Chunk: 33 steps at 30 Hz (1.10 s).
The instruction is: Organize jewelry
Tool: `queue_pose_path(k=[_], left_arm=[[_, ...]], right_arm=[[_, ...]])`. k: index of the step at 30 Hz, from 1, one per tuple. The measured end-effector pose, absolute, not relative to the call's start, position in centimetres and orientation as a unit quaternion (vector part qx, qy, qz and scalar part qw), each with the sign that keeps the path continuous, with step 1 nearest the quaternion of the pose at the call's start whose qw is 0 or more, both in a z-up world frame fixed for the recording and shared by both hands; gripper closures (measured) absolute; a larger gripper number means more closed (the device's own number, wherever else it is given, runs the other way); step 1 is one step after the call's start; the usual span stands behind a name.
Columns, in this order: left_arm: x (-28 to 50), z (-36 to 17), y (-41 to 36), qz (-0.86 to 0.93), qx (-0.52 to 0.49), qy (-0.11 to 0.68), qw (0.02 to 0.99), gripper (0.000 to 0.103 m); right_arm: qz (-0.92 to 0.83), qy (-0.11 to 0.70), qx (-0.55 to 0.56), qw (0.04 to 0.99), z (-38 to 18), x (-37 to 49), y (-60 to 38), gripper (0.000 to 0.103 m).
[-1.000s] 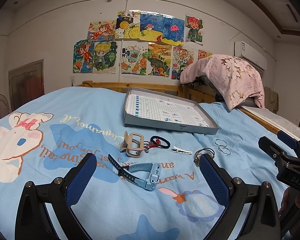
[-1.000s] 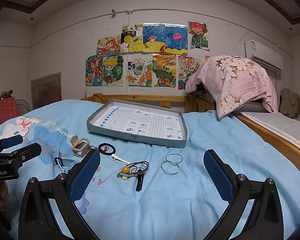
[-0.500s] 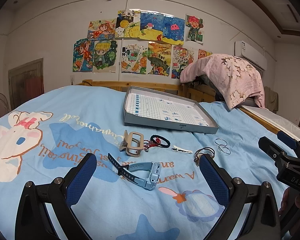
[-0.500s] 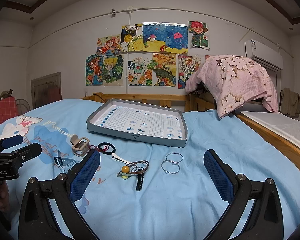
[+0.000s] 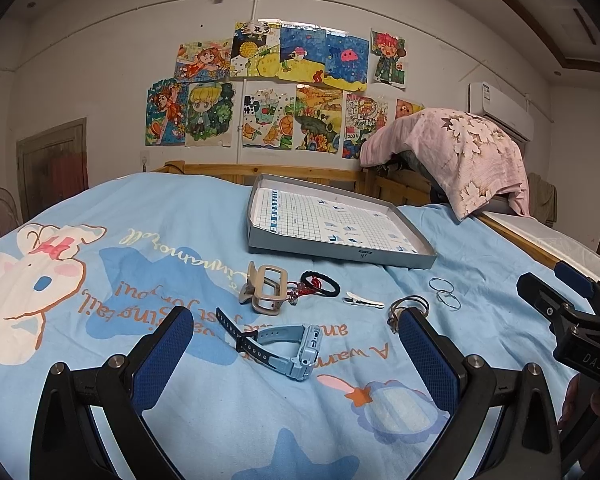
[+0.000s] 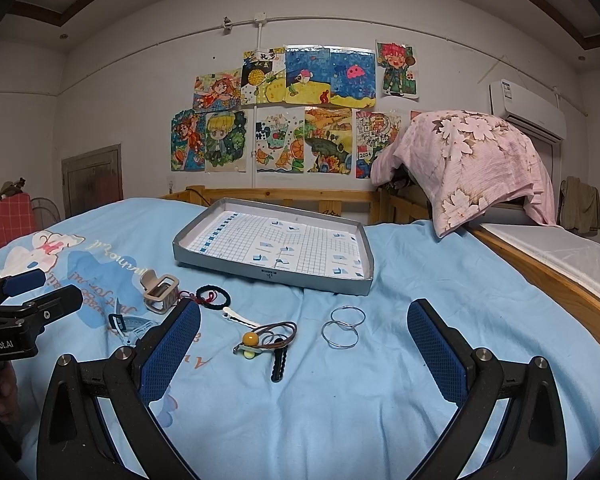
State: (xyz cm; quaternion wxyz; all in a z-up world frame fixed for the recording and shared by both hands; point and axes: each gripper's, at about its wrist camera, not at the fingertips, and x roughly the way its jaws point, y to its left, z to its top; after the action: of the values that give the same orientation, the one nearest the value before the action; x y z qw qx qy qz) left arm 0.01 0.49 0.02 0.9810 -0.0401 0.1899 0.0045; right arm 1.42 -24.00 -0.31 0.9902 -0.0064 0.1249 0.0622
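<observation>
1. Nothing has moved since the earlier frames: left gripper (image 5: pixel 292 344) and right gripper (image 6: pixel 304 336) hover with jaws spread wide, empty. Sorting has not begun.
2. Tray (image 6: pixel 260 276): one, empty.
3. On the bedsheet (image 6: pixel 420 280) before it: one watch (image 5: pixel 288 346), one claw clip (image 5: pixel 265 294), one black band (image 5: pixel 320 283), one white clip (image 5: pixel 363 301), two rings (image 6: pixel 342 327), one cord bundle (image 6: pixel 270 338).

Both claws hang side by side with fingers spread wide, holding nothing: left claw (image 5: pixel 294 350), right claw (image 6: pixel 304 344).
</observation>
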Motion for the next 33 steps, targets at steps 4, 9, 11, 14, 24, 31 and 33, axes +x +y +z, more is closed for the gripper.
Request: queue_pose_path(k=[4,9,11,14,24,31,33], left_arm=[[0.0,0.03,0.48,0.004,-0.04,0.19,0.981,0.0],[0.01,0.03,0.49,0.005,-0.04,0.19,0.981,0.0],[0.0,0.02,0.46,0.004,-0.04,0.19,0.981,0.0],[0.0,0.01,0.47,0.004,-0.04,0.19,0.981,0.0],[0.14,-0.22,0.5,0.005,-0.039,0.192,0.981,0.0],[0.85,-0.65,0.08,0.01,-0.038,0.192,0.981,0.0],[0.98,-0.56,0.1,0.014,-0.035,0.189,0.981,0.0]], right_arm=[[0.062,0.126,-0.006,0.99,-0.26,1.43,-23.98,0.001],[0.063,0.126,-0.006,0.99,-0.26,1.39,-24.05,0.001],[0.062,0.126,-0.006,0.99,-0.27,1.4,-24.02,0.001],[0.062,0.127,-0.007,0.99,-0.27,1.41,-24.0,0.001],[0.063,0.129,-0.006,0.99,-0.4,1.42,-23.96,0.001],[0.066,0.13,-0.006,0.989,-0.49,1.71,-23.69,0.001],[0.069,0.13,-0.005,0.989,-0.43,1.98,-23.55,0.001]])
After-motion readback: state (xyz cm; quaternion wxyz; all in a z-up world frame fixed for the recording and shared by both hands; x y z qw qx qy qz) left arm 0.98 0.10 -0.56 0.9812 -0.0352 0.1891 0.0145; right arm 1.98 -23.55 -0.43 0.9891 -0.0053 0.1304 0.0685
